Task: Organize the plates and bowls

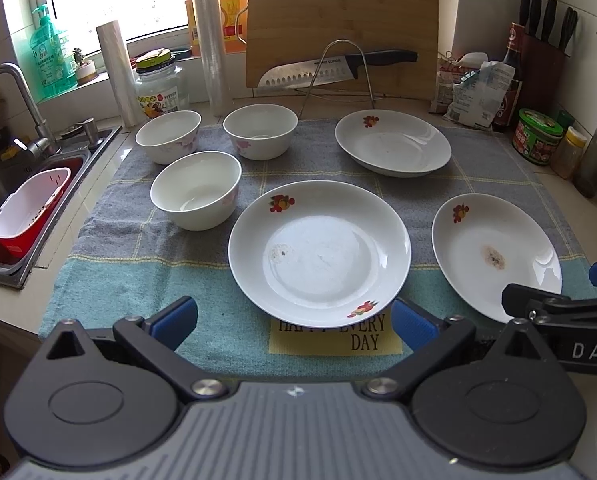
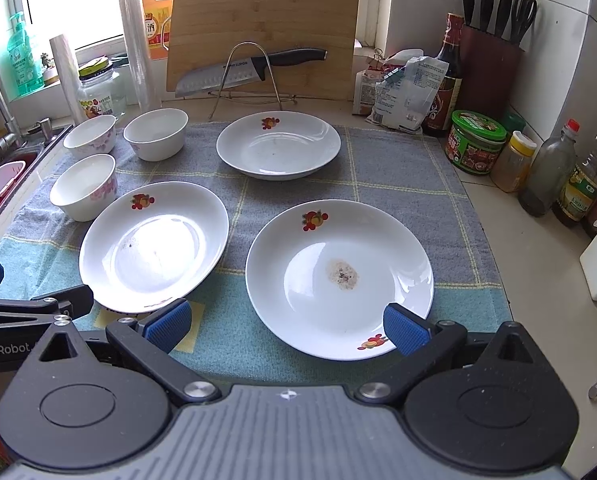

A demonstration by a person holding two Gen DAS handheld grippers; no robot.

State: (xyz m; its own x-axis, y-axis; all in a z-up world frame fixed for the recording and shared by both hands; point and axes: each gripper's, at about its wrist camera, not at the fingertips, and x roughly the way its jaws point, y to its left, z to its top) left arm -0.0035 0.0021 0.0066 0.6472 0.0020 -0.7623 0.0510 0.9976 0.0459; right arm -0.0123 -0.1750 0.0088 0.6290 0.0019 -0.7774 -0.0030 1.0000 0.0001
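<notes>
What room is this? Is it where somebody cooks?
Yes, it looks like a home kitchen. There's a sink with a tap, a wooden cutting board with a big knife resting against it, and a block of knives by the sauce bottles.

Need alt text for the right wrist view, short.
Open right gripper hovers at the near edge of a stained white plate on a checked towel. Two more plates and three bowls lie beyond and left.

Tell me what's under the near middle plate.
The near middle plate sits on the checked towel, partly over a yellow label reading "EVERY DAY"; the label's first words are mostly hidden by the rim.
</notes>
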